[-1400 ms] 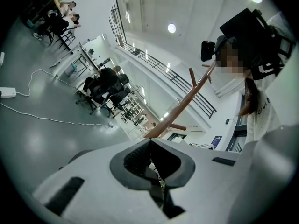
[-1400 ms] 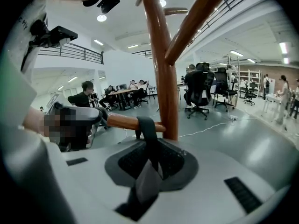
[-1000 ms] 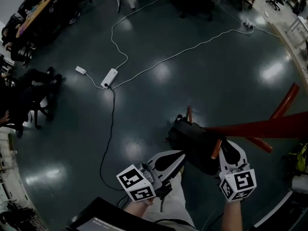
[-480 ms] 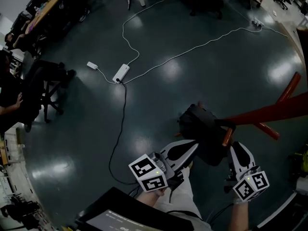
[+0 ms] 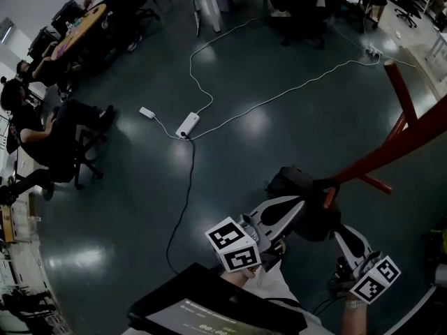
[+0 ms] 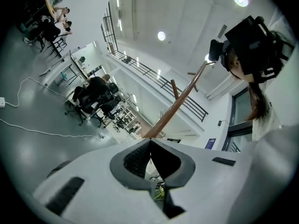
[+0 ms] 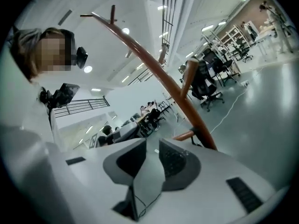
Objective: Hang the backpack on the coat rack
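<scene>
One backpack point(image 5: 297, 182) hangs between left tongs point(image 5: 297, 205) and right tongs point(image 5: 341, 231), neither gripping it.

Left gripper point(image 5: 297, 205) held low in front of the body, pointing forward and right, jaws closed together on nothing, right gripper point(image 5: 342, 234) near it on the right, jaws slightly apart, seemingly empty

A glossy dark floor point(image 5: 293, 103) mirrors the round ceiling lights point(image 6: 161, 35). A white cable point(image 5: 279, 96) snakes across it to a power strip point(image 5: 187, 125), where a black cable point(image 5: 183, 201) joins. People sit on office chairs point(image 5: 82, 160) near a long tabletop point(image 5: 77, 26). What seems a railed balcony point(image 6: 140, 69) lines the pale wall.
</scene>
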Demonstrator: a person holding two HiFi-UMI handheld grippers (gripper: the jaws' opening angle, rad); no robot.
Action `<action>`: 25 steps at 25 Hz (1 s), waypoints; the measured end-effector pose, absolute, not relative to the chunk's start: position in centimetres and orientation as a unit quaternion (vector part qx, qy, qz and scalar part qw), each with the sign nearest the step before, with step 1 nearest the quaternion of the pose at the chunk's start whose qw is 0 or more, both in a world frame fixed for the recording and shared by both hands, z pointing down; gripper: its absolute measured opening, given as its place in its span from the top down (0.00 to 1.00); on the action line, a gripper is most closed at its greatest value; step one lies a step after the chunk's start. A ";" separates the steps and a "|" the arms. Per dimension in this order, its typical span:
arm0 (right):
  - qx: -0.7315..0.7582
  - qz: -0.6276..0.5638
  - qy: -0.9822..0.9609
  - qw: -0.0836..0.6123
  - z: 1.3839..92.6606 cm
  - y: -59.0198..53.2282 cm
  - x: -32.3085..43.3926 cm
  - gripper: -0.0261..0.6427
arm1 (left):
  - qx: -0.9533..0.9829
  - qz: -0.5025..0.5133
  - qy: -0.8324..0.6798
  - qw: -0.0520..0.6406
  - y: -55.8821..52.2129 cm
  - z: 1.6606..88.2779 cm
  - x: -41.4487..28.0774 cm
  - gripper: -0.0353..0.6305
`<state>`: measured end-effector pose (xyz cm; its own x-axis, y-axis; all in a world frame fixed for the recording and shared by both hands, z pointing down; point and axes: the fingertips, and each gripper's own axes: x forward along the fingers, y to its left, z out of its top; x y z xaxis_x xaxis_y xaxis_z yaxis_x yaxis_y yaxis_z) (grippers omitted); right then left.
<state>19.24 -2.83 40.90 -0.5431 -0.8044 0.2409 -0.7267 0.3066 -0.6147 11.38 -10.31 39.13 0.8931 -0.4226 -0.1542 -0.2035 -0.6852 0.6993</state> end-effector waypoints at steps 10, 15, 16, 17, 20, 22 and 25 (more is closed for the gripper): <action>-0.474 -0.244 0.844 0.057 31.9 -2.7 18.3 0.84 | 0.924 -0.180 -0.144 0.306 -10.8 32.3 12.7 0.93; -0.479 -0.188 0.856 0.059 27.8 -3.3 18.5 0.87 | 0.929 -0.199 -0.129 0.284 -11.5 28.8 13.1 0.93; -0.479 -0.178 0.857 0.058 27.1 -3.3 18.4 0.88 | 0.930 -0.202 -0.127 0.281 -11.4 28.4 13.2 0.93; -0.480 -0.170 0.859 0.057 26.5 -3.2 18.3 0.88 | 0.931 -0.203 -0.125 0.278 -11.3 28.0 13.3 0.93; -0.479 -0.147 0.864 0.054 25.6 -3.1 17.9 0.89 | 0.933 -0.204 -0.118 0.271 -11.0 27.6 13.6 0.93; -0.475 -0.143 0.866 0.053 25.5 -3.1 17.5 0.90 | 0.934 -0.204 -0.117 0.269 -11.0 27.5 13.6 0.93; -0.470 -0.143 0.869 0.047 25.5 -2.8 17.0 0.90 | 0.933 -0.202 -0.119 0.272 -10.8 27.6 13.4 0.93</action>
<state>17.01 -2.78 25.47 -0.5532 -0.8314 0.0524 -0.8041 0.5166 -0.2942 13.37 -10.79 27.57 0.8904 -0.3319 -0.3116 -0.1126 -0.8238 0.5556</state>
